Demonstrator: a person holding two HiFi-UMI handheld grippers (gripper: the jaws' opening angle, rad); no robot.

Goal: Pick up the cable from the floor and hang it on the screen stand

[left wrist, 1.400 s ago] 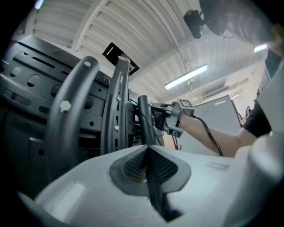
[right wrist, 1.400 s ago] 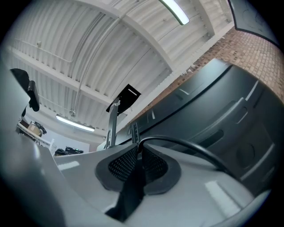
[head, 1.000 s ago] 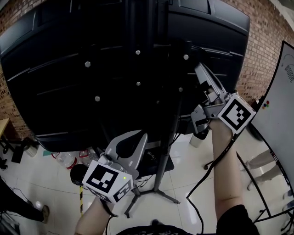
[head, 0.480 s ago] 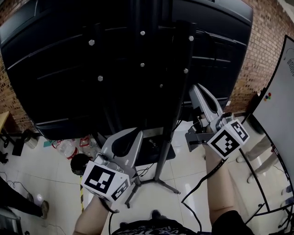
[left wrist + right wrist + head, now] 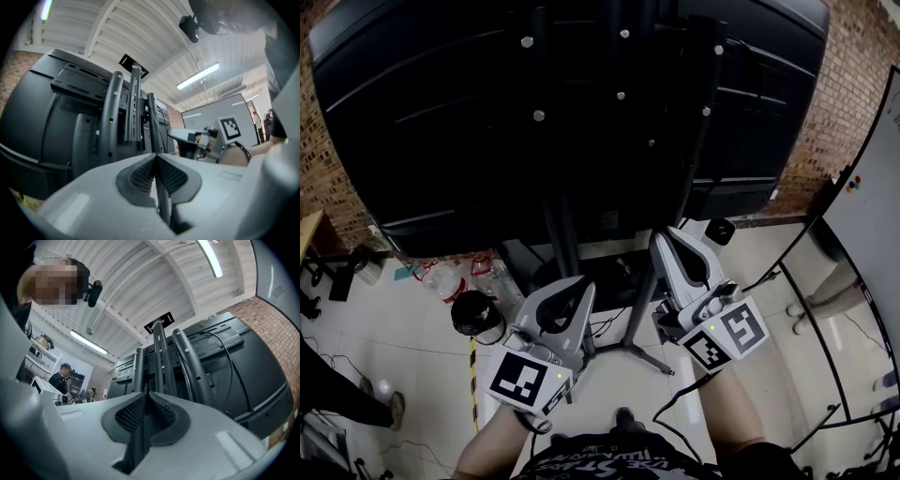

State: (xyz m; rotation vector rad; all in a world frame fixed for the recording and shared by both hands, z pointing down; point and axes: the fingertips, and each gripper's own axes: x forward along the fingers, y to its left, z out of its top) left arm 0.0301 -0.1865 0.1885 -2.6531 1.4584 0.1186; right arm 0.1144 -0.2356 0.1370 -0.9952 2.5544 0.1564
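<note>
Lowered from earlier, off the screen stand [image 5: 572,216]: right gripper [image 5: 670,242], left gripper [image 5: 572,289], both pressed together, empty; cable [image 5: 228,360] draped above, ahead.

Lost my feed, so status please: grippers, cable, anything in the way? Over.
Left gripper shut, empty; right gripper shut, empty. Thin cable runs down the screen's back beside the screen stand; can't confirm it's ours. Nothing between grippers and stand.
</note>
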